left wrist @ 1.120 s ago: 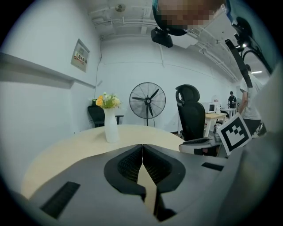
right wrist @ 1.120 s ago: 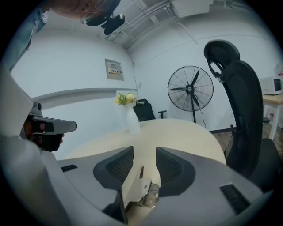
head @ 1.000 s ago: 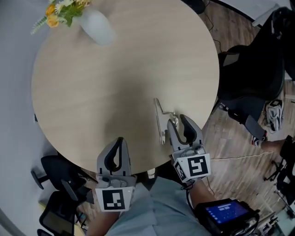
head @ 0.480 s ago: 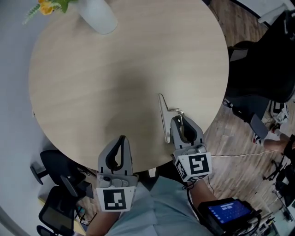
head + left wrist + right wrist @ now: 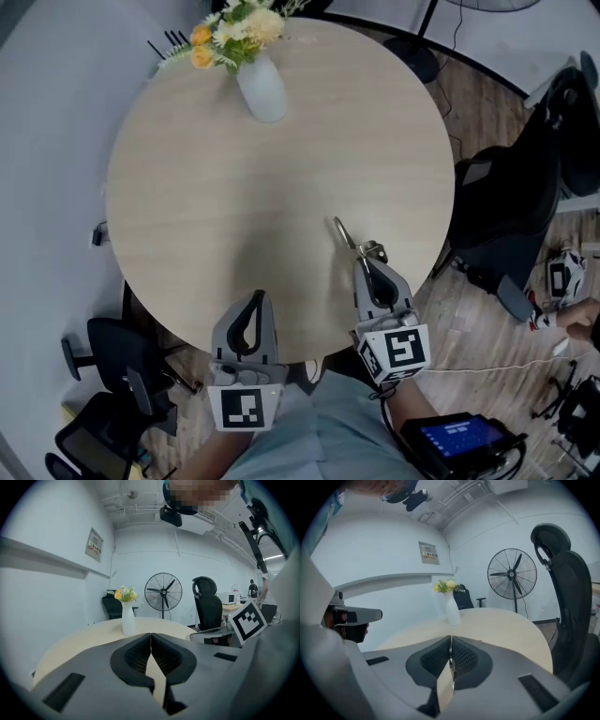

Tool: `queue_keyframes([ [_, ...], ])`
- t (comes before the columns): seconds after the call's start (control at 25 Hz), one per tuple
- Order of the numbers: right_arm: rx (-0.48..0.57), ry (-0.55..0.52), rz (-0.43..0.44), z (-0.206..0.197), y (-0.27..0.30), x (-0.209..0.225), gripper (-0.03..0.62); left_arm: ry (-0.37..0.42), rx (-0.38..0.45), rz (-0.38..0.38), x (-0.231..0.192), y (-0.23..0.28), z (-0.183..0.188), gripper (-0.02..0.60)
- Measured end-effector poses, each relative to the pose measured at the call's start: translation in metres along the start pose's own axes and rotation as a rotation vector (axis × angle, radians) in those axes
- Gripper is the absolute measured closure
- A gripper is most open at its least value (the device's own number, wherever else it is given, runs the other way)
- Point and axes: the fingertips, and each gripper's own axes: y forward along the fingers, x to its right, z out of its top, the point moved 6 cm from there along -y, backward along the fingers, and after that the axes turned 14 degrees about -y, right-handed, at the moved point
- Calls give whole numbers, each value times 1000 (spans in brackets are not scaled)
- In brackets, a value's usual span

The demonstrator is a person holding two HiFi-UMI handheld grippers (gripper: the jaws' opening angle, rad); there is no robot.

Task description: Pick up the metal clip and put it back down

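Note:
The metal clip is a thin silver bar with a small hook end. It juts out from the tips of my right gripper, which is shut on it over the near right part of the round wooden table. In the right gripper view only a thin metal sliver of the clip shows, pinched between the closed pads of the right gripper. My left gripper hovers at the table's near edge, shut with nothing in it; in its own view the left gripper has its jaws pressed together.
A white vase with yellow flowers stands at the table's far side. A black office chair sits right of the table, another dark chair at lower left. A standing fan is beyond the table.
The right gripper's jaws went from wide open around the clip to closed on it. The clip now sticks out from the tips at a new angle. The head view has pulled back, showing more table.

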Motion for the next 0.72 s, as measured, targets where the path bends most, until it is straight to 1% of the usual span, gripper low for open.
queue_keyframes([
  [0.16,107,-68,13,58,-11,-19,546,12,103,27,-11,-31,37,561],
  [0.28,180,-125,28,97,-14,-55,546,10,181,49,-36,-65,61,561],
  [0.36,200,-142,33,115,-24,-76,546,3,209,53,-43,-88,74,561],
  [0.48,237,-165,55,139,-30,-88,546,13,267,66,-42,-106,93,561],
  [0.6,272,-186,84,158,-32,-101,546,17,316,96,-47,-122,105,561],
  [0.72,299,-205,118,173,-34,-114,546,24,344,132,-51,-139,112,561],
])
